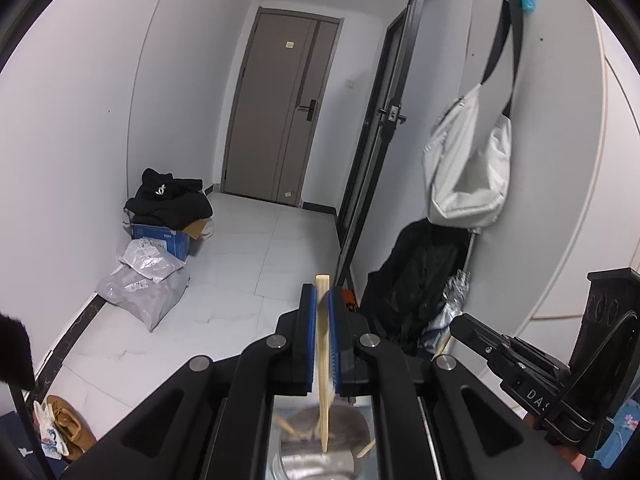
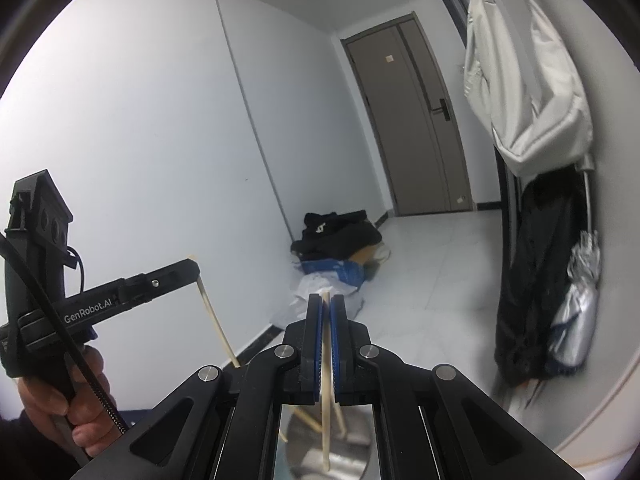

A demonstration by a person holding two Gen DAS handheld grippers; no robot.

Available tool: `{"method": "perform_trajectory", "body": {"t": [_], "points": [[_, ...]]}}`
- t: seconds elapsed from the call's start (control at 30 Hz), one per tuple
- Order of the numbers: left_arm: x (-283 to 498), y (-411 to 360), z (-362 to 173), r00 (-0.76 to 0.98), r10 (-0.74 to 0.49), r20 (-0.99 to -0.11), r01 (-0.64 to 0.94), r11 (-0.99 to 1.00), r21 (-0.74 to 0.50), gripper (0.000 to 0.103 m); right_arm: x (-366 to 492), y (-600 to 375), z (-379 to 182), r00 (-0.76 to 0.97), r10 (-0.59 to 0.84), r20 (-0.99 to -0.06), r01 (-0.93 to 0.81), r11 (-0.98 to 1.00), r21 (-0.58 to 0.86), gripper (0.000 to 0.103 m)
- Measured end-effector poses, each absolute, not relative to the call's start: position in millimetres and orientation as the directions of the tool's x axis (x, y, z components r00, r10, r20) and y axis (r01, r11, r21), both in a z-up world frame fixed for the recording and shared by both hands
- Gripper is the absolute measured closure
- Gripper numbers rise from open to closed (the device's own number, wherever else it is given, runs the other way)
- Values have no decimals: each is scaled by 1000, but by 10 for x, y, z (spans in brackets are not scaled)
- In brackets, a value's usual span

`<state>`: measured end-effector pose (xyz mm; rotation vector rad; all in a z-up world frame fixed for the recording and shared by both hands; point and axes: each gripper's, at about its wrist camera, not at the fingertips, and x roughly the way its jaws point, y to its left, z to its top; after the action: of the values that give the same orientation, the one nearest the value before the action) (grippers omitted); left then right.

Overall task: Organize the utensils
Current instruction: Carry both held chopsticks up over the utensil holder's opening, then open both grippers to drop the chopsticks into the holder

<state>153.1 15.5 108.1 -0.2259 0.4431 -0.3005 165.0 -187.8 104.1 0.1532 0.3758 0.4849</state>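
Left wrist view: the left claw (image 1: 323, 300) pinches one pale wooden chopstick (image 1: 322, 344) upright between ribbed blue pads, tip hanging over a shiny steel bowl (image 1: 324, 440) holding more sticks.

Right wrist view: the right claw (image 2: 326, 312) likewise clamps its chopstick (image 2: 327, 384) vertical above the bowl, likely for lifting out cleanly.

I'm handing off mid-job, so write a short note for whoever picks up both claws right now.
Left claw: shut on one wooden chopstick, held upright, tip hanging over the metal bowl.
Right claw: shut on its own chopstick, likewise upright above the bowl.
Bowl: sits directly below both claws; a few more chopsticks lie inside it.
Done: two chopsticks picked, one per claw.
Left: set these two where utensils belong (destination not in view), then clear the rest from the bowl.
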Motion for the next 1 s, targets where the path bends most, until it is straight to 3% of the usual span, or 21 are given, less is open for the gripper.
{"method": "perform_trajectory", "body": {"t": [0.27,1.0], "points": [[1805,166,832,862,-362,-355,257,916,-309,100,2020,-1762,984,824,465,-325,-432,885,171,100],[1944,98,318,777,-412,-476,277,903,-330,100,2008,-1423,274,726,495,-478,-553,833,22,99]]}}
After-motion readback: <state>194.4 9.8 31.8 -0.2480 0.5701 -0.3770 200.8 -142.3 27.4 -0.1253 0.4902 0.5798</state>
